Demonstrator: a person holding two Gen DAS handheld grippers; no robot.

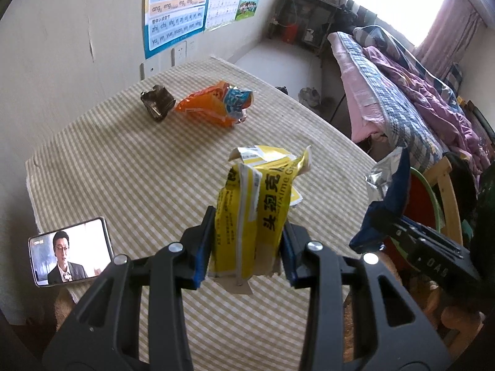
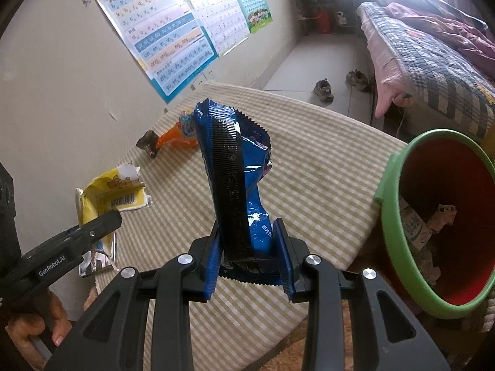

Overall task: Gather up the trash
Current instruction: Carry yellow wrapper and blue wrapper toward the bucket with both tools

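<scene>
We've got the yellow pkg [image 1: 256, 204] clamped in the left gripper [image 1: 246, 249] & the blue wrapper [image 2: 235, 179] in the right gripper [image 2: 247, 256], both near the bin [image 2: 399, 167] w/ some trash inside, orange bag [image 1: 216, 105] & dark wrapper [image 1: 157, 102] left far from it.

A home bedroom: bed [image 1: 399, 92] with quilts, pinyin posters [image 2: 161, 37] on wall.

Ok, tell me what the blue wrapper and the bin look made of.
Blue wrapper: likely thin plastic film, glossy; it shows crinkles, bright glints, a zigzag-cut edge, and a silvery lining in the left view. Bin: apparently rigid moulded plastic, smooth green outside and rim, red inside.
</scene>
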